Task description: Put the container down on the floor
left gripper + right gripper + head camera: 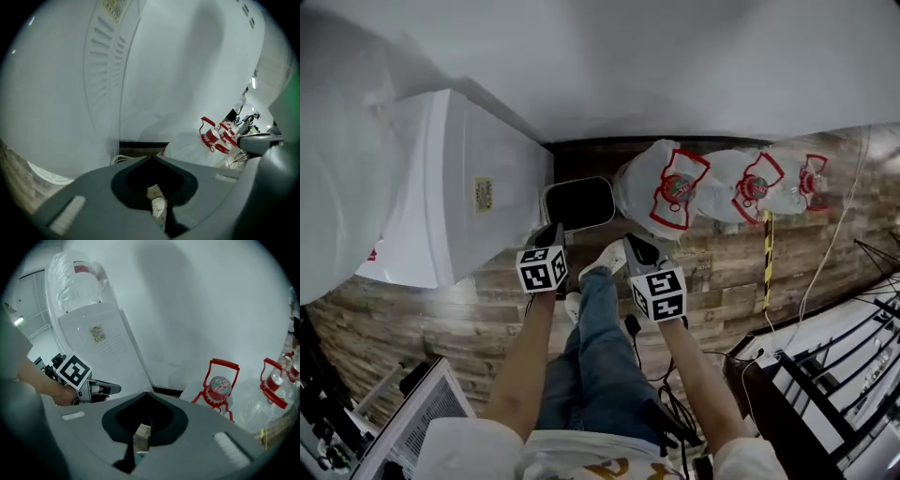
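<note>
The dark, white-rimmed container [578, 203] sits on the wooden floor [441, 319] between the white water dispenser [478, 187] and the bagged water jugs [675, 187], with the left claw [549, 232] and right claw [638, 248] hovering near it, both clenched on nothing.

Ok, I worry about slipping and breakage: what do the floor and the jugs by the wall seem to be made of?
Floor: matte brown planks with grain and seams; wood or wood-look laminate, can't tell which. Jugs: translucent, probably plastic, wrapped in thin crinkled film. Their red handles look like moulded plastic.
</note>
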Motion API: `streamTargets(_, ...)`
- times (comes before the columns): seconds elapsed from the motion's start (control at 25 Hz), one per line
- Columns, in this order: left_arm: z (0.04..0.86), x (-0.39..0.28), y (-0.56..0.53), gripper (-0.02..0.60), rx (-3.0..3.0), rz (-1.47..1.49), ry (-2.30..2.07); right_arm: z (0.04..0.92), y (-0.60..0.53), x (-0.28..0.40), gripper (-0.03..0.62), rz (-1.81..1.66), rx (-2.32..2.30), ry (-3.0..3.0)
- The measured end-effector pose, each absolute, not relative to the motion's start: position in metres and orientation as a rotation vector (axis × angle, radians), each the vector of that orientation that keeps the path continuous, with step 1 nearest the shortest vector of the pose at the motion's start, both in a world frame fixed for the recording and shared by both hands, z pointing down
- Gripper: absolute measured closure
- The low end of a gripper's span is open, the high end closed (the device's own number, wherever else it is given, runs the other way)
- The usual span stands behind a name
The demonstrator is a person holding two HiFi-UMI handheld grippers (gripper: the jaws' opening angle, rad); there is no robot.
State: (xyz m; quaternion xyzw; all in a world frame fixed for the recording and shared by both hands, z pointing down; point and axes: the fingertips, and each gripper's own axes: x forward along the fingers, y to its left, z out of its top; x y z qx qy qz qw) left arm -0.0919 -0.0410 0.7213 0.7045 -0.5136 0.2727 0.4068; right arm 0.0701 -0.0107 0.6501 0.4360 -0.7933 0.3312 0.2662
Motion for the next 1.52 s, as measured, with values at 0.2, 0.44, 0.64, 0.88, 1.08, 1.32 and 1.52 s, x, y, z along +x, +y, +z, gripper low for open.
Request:
streamTargets(0.2, 0.666, -0.078, -0.043, 0.58, 1.86, 0.571, -1.221, 0.612, -0.008, 0.072, 0.565, 0.854, 1.206, -2.131)
streamTargets(0.44, 0.587, -0.072, -0.041, 0.58, 1.965, 0.415, -1.171, 0.544, -0.019, 0.075, 0.566, 0.725, 1.269, -2.143)
streamTargets(0.64, 0.508, -0.065, -0.027, 0.58, 2.076, 0.28, -1.117, 0.473, -0.015, 0.078, 0.566, 0.639, 1.346, -2.166)
streamTargets(0.88, 0.412, -0.055, -0.017, 0.58, 2.227, 0.17, -1.089, 0.406, 0.004, 0.081, 0.566, 0.562, 1.423, -2.17)
streamTargets(1.08, 0.327, -0.062, -0.007, 0.58, 2.28, 0.006, -1.067, 0.357, 0.027, 0.085, 0.566, 0.556, 1.529, -2.189)
streamTargets(1.32, 0.28, -0.081, 0.007, 0.58, 2.377, 0.069, -1.181, 0.309, 0.041, 0.071, 0.566, 0.41, 1.524, -2.26)
streamTargets(1.52, 0.262, -0.091, 0.024, 0.58, 2.392, 0.081, -1.151, 0.274, 0.043, 0.074, 0.566, 0.363, 1.599, -2.279)
